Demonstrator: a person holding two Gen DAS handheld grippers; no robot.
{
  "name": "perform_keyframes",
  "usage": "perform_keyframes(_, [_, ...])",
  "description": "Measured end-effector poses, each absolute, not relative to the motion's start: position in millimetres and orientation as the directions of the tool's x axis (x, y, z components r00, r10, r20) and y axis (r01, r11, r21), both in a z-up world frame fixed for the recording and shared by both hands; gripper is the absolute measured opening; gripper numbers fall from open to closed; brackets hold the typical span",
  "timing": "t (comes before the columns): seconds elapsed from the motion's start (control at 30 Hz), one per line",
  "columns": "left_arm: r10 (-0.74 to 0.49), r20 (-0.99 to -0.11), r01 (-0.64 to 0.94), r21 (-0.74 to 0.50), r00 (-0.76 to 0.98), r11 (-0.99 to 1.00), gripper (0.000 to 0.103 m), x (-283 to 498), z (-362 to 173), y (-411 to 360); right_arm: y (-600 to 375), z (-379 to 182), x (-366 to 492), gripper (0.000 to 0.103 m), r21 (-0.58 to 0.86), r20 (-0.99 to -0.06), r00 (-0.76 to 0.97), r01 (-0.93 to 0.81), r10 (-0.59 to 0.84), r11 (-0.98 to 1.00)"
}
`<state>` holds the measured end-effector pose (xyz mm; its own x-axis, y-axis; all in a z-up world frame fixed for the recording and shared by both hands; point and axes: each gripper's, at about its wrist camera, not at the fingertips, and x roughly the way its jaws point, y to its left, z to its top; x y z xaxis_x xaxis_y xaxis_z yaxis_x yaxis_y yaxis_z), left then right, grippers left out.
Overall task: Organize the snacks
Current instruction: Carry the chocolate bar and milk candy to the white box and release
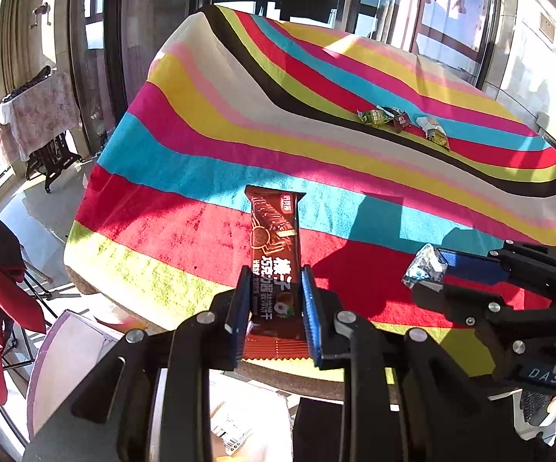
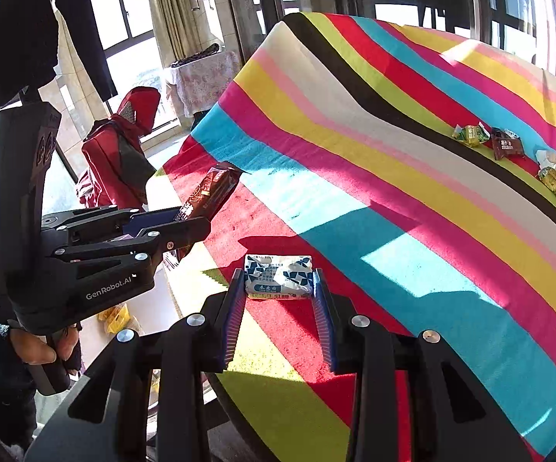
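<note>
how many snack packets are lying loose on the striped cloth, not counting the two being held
4, in a row at the far right of the striped cloth: a green packet, a dark brown packet, a pale packet and a green-gold packet. More could lie out of view.

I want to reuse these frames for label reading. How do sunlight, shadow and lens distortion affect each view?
Left wrist view: hard sun, dark shadows across the striped cloth, edges bowed; brown wafer bar print legible. Right wrist view: same contrast and bowing; white-and-blue packet sunlit, its print too small to read.
</note>
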<state>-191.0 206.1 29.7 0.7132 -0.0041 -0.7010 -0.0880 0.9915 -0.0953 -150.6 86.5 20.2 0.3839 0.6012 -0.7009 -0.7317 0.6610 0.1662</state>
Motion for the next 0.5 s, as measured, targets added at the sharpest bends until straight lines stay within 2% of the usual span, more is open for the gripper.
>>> perform_keyframes(0.23, [0.073,-0.731,-0.217,-0.104,0.678,0.971,0.027,-238.6,23.4,251.9,130.2,18.8,-192.6,0.034,0.139,-0.711,0.291,-0.835,0.641,0.533])
perform_keyframes(0.47, [0.117,-0.813,-0.362,-0.121,0.571,0.924,0.027,-290.1,-11.1,299.6,177.0,-10.1,-236.2,0.034,0.145,-0.776,0.119,-0.922,0.619,0.359])
perform_keyframes(0.5, [0.13,-0.822,-0.39,-0.118,0.554,0.913,0.029,-296.1,-15.2,306.7,182.8,-15.1,-243.7,0.034,0.141,-0.784,0.098,-0.933,0.613,0.33])
